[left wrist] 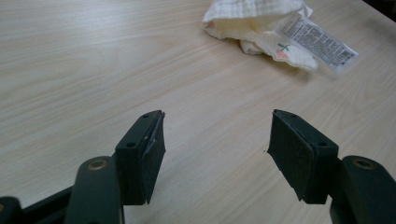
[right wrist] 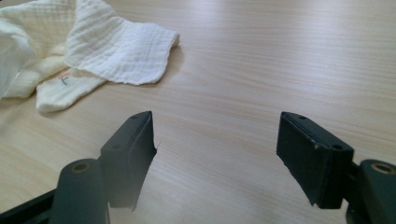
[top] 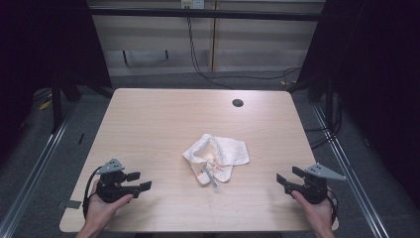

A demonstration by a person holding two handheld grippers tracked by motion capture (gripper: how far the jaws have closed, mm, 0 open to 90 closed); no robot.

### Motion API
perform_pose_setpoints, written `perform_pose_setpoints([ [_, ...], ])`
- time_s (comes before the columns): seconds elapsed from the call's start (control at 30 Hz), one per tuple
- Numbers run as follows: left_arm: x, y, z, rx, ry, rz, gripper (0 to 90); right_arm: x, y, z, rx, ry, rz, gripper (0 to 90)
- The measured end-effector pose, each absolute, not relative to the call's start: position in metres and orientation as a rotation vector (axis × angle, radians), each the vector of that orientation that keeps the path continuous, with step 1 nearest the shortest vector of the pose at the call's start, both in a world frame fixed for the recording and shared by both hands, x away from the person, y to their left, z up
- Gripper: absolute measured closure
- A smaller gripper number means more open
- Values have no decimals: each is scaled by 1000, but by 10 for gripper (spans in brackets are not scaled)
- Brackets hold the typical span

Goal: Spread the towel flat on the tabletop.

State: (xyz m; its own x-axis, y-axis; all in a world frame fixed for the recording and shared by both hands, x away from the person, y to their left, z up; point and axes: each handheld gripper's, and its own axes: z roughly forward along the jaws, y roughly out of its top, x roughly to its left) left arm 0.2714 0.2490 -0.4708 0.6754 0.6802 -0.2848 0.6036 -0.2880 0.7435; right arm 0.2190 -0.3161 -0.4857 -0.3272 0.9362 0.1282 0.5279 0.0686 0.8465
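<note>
The pale beech-wood laminate table (top: 148, 124) shows fine streaky grain, with a small round dark hole (top: 237, 103) at about one o'clock from its centre. The crumpled waffle-weave cotton cloth (top: 218, 156) is white on its upper folds and creamy yellow beneath, with a small pink and green mark. Its clear plastic label (left wrist: 317, 42) carries tiny black print. The left gripper (top: 139, 181) and right gripper (top: 289, 178) are matt black, each topped by a grey plate; their fingers (left wrist: 142, 156) are black too.
</note>
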Motion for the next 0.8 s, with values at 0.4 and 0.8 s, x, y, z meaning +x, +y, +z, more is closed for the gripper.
perform_pose_setpoints([
  [0.4,276,241,-471,1991,997,121,340,222,-310,-488,1488,2011,1174,457],
  [0.8,274,248,-469,1974,974,125,301,223,-297,-476,1407,2126,1194,402],
])
